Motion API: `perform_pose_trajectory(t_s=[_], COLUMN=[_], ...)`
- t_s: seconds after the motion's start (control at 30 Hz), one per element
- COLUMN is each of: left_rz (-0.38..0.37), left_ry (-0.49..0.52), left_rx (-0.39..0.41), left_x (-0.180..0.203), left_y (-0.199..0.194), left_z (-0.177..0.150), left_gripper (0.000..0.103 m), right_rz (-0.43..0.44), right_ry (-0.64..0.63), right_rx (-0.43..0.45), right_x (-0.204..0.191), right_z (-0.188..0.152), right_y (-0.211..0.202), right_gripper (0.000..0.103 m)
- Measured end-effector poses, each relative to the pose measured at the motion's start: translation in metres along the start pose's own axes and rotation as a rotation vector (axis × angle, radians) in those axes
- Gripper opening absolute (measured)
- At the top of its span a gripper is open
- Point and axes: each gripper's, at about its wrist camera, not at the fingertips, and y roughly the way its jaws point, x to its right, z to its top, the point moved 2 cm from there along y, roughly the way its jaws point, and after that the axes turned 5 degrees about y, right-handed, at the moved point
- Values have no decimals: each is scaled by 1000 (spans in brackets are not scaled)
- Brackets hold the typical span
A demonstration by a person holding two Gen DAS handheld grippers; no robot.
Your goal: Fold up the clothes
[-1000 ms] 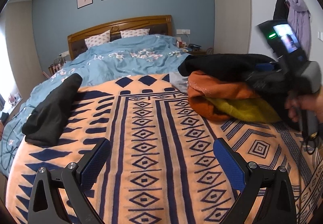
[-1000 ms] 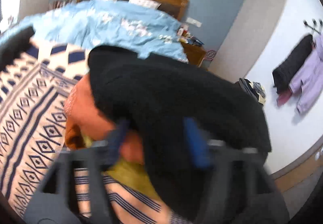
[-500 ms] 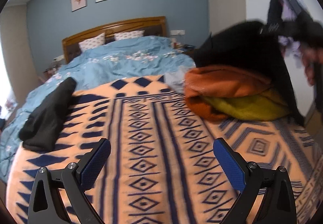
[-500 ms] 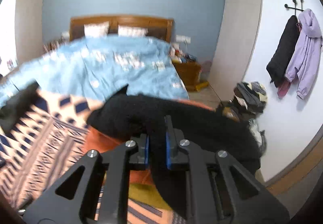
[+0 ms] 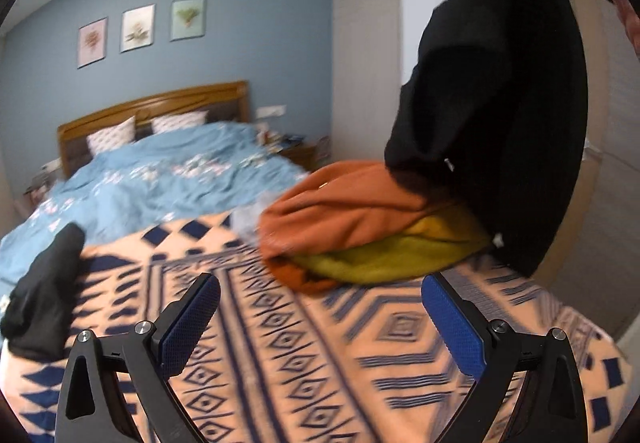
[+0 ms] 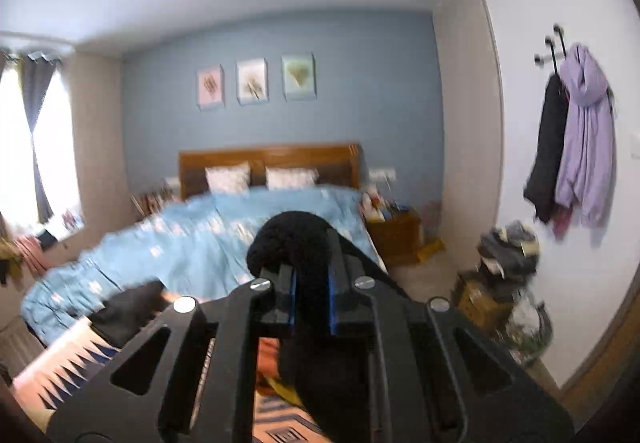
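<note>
Right gripper (image 6: 312,301) has clamped the black garment (image 5: 500,95), lifted it off the pile; left gripper (image 5: 320,323) wide, empty; spreading next.

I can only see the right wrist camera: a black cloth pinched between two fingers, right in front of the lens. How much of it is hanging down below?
Observer: The black garment hangs in one long drape from the top of the left wrist view. Its lower end reaches down beside two other clothes.
Operator: What are those?
Observer: An orange garment lying on top of a yellow-green garment.
Operator: And the other gripper?
Observer: The left gripper is open, with nothing between its fingers, above the patterned blanket.
</note>
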Motion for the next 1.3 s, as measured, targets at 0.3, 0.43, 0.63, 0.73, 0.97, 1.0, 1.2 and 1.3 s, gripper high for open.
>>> perform_pose_trajectory(t_s=[0.3,0.43,0.63,0.73,0.97,1.0,1.2,1.3], left_rz=[-228,-397,-623,-532,-430,-447,-574,-588], left_ry=[85,127,166,205,197,190,166,198], left_rx=[136,151,167,175,199,209,323,343], left_x=[45,59,67,82,101,100,93,109], left_y=[-42,-64,-101,-98,-73,-75,-110,-110], left_z=[8,-15,-65,-63,-32,-28,-13,-4], left_gripper=[102,103,103,103,101,95,88,88], right_rz=[256,346,412,423,424,427,426,442], right_ry=[24,24,74,58,-1,-3,2,16], right_rx=[140,134,70,74,95,98,122,125], right_x=[-31,-44,-50,-61,-92,-95,-90,-86], right_z=[43,30,2,1,13,14,14,10], right_y=[-121,-148,-155,-164,-193,-199,-223,-231], right_gripper=[13,13,13,13,13,13,13,13])
